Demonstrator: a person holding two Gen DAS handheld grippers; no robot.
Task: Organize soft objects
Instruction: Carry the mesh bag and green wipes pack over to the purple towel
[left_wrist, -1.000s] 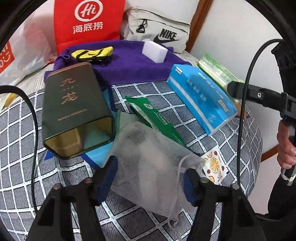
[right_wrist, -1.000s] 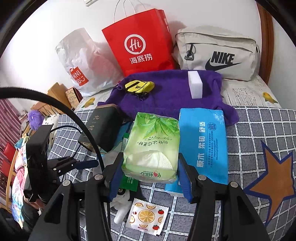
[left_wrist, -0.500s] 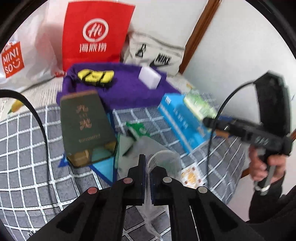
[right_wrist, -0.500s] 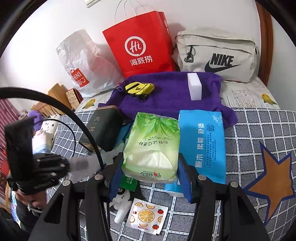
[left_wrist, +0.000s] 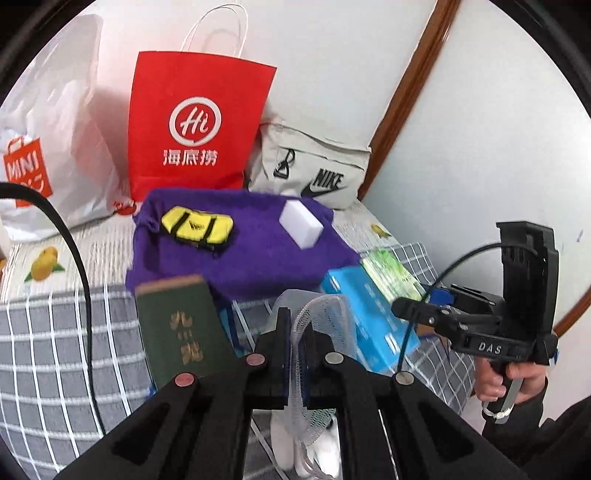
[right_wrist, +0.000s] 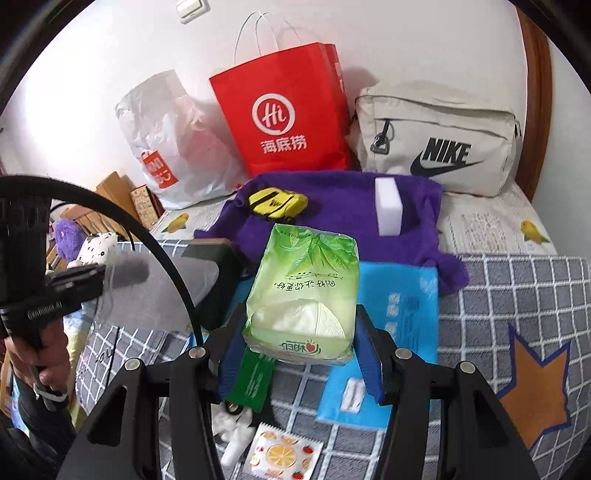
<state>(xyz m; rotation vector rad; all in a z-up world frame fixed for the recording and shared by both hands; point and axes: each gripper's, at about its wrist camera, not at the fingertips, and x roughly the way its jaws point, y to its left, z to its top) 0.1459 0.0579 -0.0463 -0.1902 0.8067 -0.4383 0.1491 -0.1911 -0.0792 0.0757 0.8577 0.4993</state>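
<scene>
My left gripper is shut on a white mesh bag and holds it above the checked bedcover; the bag's lower part hangs down under the fingers. In the right wrist view the same bag shows blurred at the left, off the bed. My right gripper is shut on a green tissue pack, its blue pads pressing both sides. That pack and the right gripper also show in the left wrist view.
A purple towel carries a yellow pouch and a white sponge. A blue tissue pack, a dark green box and an orange-print sachet lie on the bed. A red paper bag, a Nike bag and a white plastic bag stand against the wall.
My left gripper closed on the mesh bag and lifted it off the bedcover, and its view tilted up. The right gripper kept still with the green pack.
</scene>
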